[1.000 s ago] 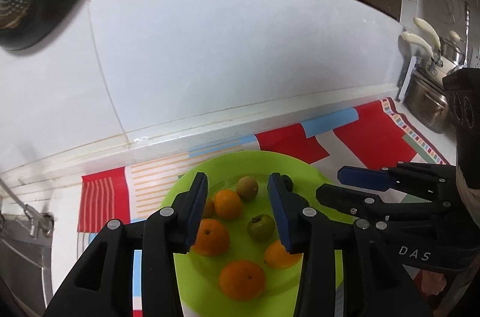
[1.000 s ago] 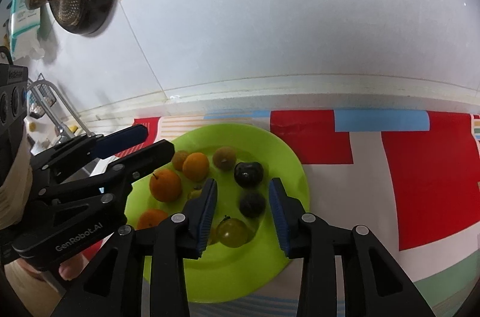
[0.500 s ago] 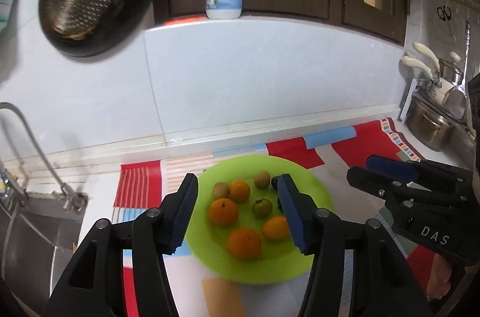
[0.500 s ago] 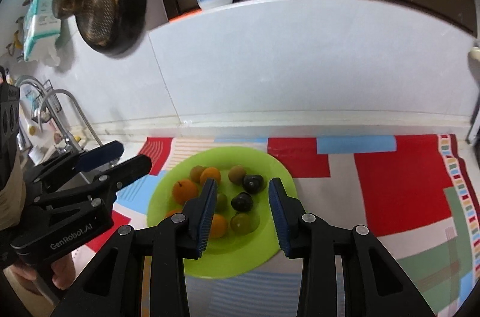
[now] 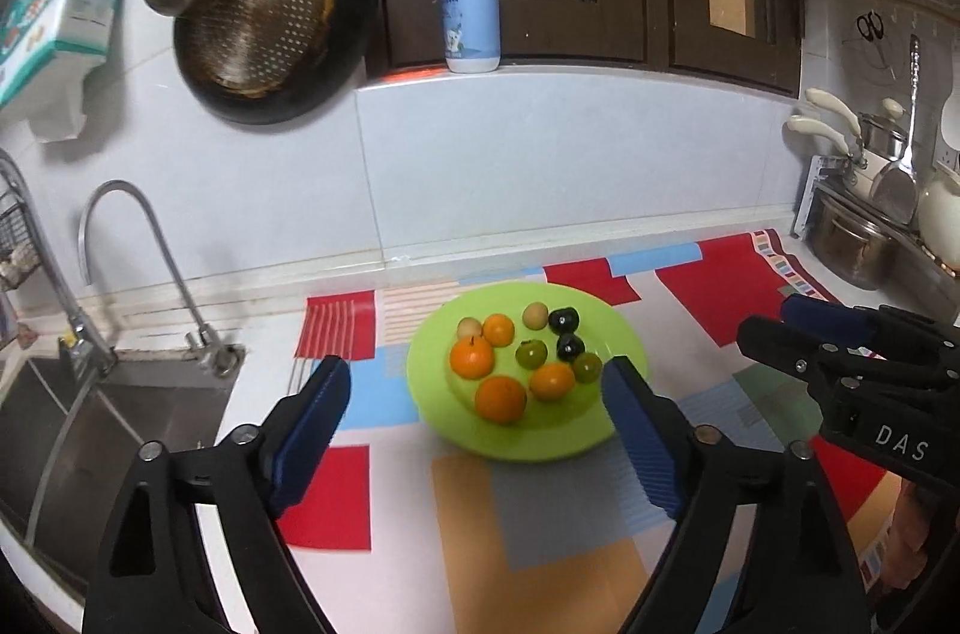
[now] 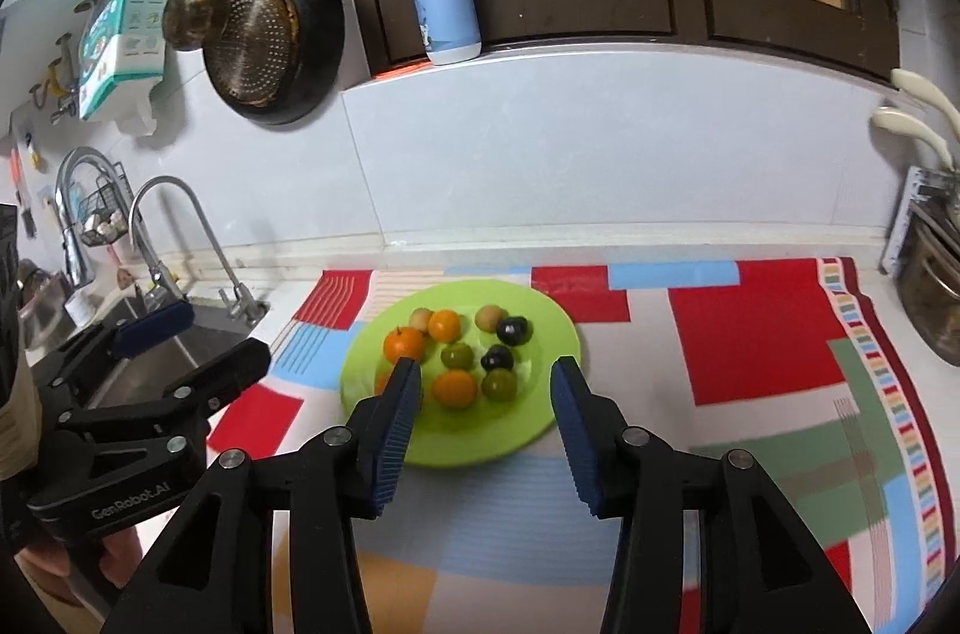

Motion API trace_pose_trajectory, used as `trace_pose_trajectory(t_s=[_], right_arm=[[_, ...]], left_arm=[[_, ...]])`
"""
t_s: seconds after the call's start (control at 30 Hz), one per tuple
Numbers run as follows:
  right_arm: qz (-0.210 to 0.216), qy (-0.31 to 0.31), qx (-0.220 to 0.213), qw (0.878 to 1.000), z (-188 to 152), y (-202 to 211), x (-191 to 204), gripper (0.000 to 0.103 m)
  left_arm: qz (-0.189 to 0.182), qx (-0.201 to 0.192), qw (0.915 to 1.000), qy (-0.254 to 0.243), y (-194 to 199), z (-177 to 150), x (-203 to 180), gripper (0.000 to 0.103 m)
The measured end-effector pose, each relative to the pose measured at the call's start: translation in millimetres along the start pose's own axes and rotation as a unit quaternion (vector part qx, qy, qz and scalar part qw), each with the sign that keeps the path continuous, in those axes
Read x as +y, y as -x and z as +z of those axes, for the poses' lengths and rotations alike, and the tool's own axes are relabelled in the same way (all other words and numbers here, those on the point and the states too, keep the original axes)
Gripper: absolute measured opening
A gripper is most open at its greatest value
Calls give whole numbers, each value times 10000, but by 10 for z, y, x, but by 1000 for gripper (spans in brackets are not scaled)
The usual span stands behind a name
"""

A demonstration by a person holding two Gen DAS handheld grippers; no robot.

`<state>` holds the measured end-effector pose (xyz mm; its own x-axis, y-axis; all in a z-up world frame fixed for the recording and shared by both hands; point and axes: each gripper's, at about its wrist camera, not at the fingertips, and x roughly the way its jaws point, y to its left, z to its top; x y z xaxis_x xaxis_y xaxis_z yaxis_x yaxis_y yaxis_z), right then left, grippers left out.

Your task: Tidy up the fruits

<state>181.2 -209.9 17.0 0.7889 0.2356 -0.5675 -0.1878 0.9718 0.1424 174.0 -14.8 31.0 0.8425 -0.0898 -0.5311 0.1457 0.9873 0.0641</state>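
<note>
- Nearest to us, the left hand-held gripper hung over the patchwork mat with nothing between its blue pads, its jaws spreading wide apart.
- Our right hand-held gripper was likewise empty above the mat, its jaws parting, though less widely.
- Just beyond both, the green plate sat on the mat on the surface, carrying all the fruits in a loose cluster.
- On it we saw four oranges, three green fruits, two dark plums and two small tan fruits, some touching their neighbours.
- To the left of the mat lay the sink with its curved tap.
- Farthest off, a dark pan hung on the tiled wall, and a pump bottle stood upright on the ledge before the cabinet doors.
</note>
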Motion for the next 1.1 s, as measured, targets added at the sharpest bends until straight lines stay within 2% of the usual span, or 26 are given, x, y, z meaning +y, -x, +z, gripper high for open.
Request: trace_pose_trajectory(t_s=[0.1, 0.27, 0.4, 0.73, 1.1], right_arm=[[-48, -18, -32, 10000, -84, 150, 29, 54], [-88, -23, -56, 9999, -212, 386, 79, 55], [-113, -48, -123, 9998, -314, 566, 116, 59], [-57, -16, -109, 9999, -528, 900, 210, 60], [-61, 46, -186, 9998, -618, 1104, 272, 60]], left_arm=[[32, -29, 10000, 11, 171, -69, -16, 91], [135, -115, 9998, 10, 449, -174, -44, 95], [162, -152, 9998, -9, 629, -240, -76, 97], [166, -201, 9997, -19, 1003, -381, -118, 99], [234, -212, 9995, 4, 1184, -471, -100, 99]])
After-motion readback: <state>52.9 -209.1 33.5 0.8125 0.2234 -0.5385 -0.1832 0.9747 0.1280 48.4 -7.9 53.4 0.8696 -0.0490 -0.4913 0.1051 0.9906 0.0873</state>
